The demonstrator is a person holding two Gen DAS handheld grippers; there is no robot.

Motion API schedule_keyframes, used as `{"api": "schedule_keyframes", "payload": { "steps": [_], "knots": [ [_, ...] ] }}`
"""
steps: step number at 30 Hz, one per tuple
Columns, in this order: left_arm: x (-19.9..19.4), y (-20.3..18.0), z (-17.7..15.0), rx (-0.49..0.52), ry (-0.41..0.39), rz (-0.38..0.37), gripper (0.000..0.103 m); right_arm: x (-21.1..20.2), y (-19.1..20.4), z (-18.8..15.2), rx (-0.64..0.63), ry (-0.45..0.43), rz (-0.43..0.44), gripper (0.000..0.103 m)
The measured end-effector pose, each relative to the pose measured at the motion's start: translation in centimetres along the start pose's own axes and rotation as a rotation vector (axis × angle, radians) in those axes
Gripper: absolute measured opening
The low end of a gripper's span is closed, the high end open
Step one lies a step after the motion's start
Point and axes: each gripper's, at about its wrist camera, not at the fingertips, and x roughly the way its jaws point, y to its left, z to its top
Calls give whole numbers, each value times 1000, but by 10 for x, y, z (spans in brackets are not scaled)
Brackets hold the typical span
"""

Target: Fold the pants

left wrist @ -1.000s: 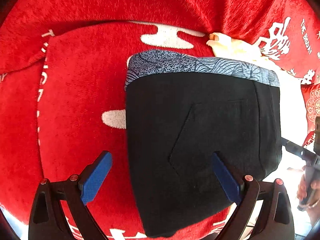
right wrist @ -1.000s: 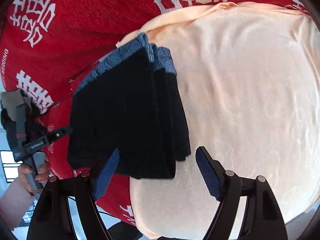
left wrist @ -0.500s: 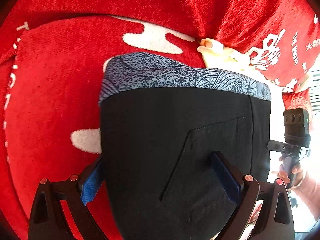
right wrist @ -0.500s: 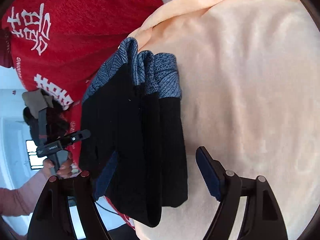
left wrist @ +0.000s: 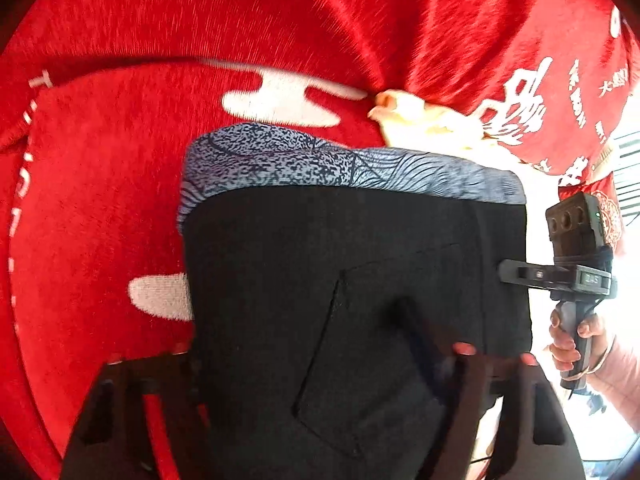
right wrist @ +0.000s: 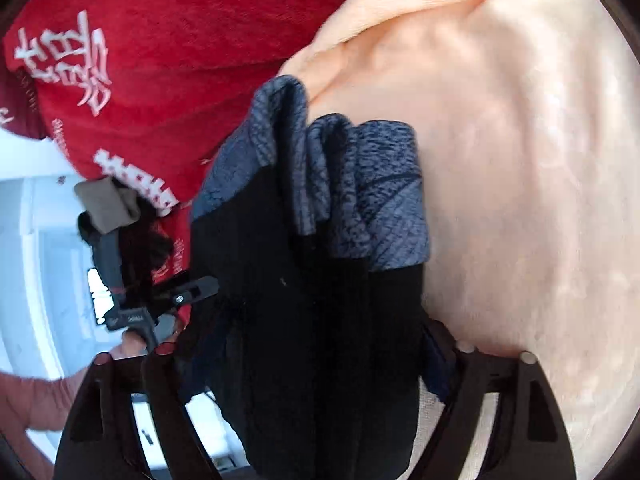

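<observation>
- Closing just now, my left hand-held gripper (left wrist: 304, 364) jaws straddle the folded black pants (left wrist: 360, 280); grip unclear.
- My right hand-held gripper (right wrist: 308, 364) has dropped over the pants, jaws wide.

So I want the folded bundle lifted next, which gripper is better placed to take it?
Left, probably. The left gripper straddles the folded pants squarely, and its jaws have just been closing on them. The right gripper only reaches the stack's side edge.
</observation>
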Motion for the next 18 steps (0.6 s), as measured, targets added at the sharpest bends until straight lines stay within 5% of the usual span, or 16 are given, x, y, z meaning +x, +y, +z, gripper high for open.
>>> {"api": "schedule_keyframes", "payload": {
  "steps": [2,7,18],
  "knots": [
    [-11,1,-1,-17,-11,-13,61,-2,1,-1,25,-2,-21,69],
    [-38,-2,-9,-1,-10,-37,58,-11,10,-5,79,-31,7,52],
    [-122,45,-69,-22,13,38,58,-9,81,-47,109,-5,105,51]
  ]
}}
